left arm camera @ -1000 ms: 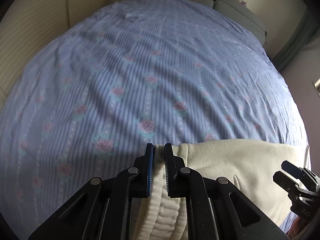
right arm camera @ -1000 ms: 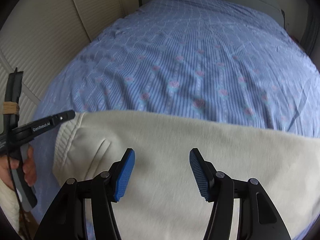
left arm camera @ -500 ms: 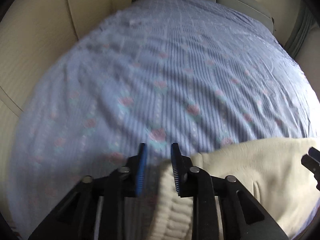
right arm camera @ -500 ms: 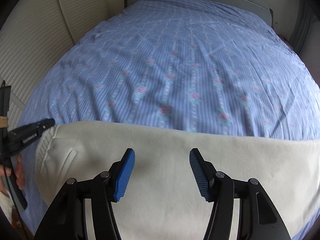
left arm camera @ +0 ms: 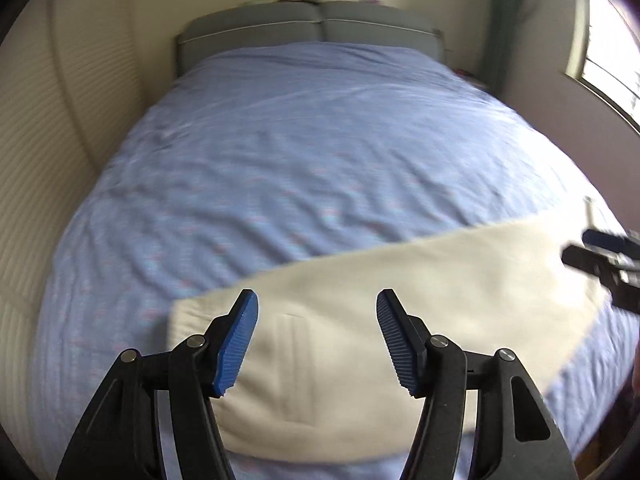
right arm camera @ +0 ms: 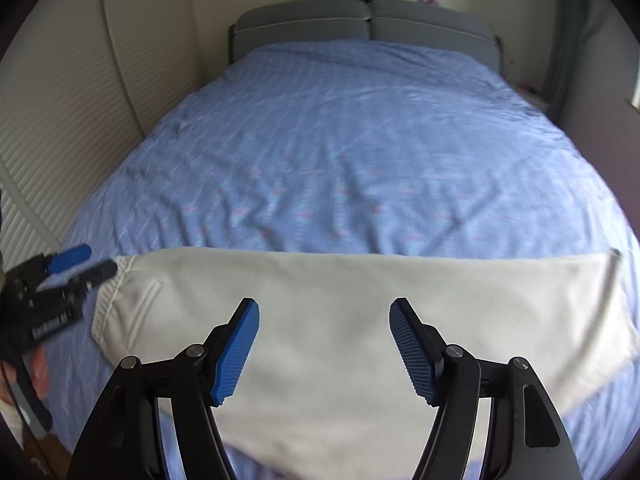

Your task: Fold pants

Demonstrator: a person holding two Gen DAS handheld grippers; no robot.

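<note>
Right wrist: cream pants point(right arm camera: 360, 300) flat on blue floral bedspread point(right arm camera: 360, 140); both tools wide.

One blurred white label is seen on the left gripper point(right arm camera: 82, 266), left of the right gripper point(right arm camera: 324, 346); it cannot be read with certainty.

Soft daylight, motion blur, fisheye warping.

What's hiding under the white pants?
The pants lie flat on the blue flowered bedspread, which shows all around them. Whether anything else is beneath them cannot be seen; the cloth covers it.
</note>
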